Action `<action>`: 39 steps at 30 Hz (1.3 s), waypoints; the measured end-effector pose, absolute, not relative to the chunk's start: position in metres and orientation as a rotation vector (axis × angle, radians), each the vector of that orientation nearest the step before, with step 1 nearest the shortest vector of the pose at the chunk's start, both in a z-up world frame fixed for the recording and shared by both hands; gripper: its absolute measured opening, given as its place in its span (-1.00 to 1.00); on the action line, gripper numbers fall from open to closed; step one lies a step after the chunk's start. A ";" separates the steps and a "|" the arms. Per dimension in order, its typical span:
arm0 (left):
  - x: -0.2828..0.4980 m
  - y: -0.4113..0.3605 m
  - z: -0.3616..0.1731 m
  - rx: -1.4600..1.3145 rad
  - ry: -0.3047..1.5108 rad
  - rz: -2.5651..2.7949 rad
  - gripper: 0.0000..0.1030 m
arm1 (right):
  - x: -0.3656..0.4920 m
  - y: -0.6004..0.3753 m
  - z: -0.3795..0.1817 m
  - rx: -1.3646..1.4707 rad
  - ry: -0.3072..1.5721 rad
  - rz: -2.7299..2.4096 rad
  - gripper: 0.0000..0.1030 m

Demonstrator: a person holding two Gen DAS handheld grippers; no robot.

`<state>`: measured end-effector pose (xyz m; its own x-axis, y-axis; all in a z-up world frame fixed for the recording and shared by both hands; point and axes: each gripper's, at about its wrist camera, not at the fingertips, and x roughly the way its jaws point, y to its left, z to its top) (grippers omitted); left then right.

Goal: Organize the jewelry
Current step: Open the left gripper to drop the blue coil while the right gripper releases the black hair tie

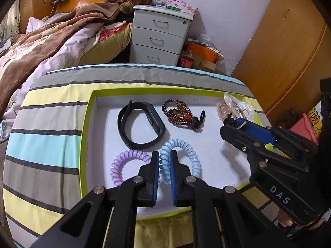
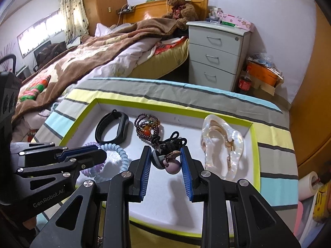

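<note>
A shallow white tray with a lime rim sits on a striped cloth. The left gripper is clamped on a pale blue coil hair tie, with a purple coil tie at its nine o'clock. The right gripper pinches a small charm with a black cord; a clear hair claw lies at its three o'clock

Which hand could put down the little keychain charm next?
The right one. The right gripper already holds the charm just above the white tray, with bare space below it. The left gripper is busy, pinched on the blue hair tie.
</note>
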<state>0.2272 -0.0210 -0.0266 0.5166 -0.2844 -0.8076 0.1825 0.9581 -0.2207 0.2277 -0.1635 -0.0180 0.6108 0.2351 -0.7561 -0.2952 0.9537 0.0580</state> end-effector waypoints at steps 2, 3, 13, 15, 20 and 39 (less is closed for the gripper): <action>0.228 -0.020 -0.026 -0.119 0.985 -0.274 -0.80 | 0.231 -0.162 -0.022 -0.087 0.877 0.304 -0.43; 0.228 -0.020 -0.026 -0.118 0.986 -0.275 -0.80 | 0.233 -0.162 -0.024 -0.091 0.882 0.301 -0.43; 0.230 -0.020 -0.032 -0.109 0.999 -0.266 -0.80 | 0.241 -0.157 -0.036 -0.120 0.911 0.294 -0.43; 0.230 -0.020 -0.032 -0.112 1.000 -0.266 -0.79 | 0.242 -0.157 -0.038 -0.123 0.917 0.290 -0.43; 0.231 -0.021 -0.032 -0.111 1.001 -0.262 -0.78 | 0.244 -0.157 -0.041 -0.126 0.923 0.289 -0.43; 0.229 -0.017 -0.031 -0.113 1.003 -0.251 -0.25 | 0.245 -0.157 -0.041 -0.133 0.917 0.279 -0.42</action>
<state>0.2293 -0.0172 -0.0311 0.5118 -0.2600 -0.8188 0.1567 0.9654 -0.2086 0.2452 -0.1573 -0.0407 0.5755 0.1807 -0.7976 -0.2936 0.9559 0.0048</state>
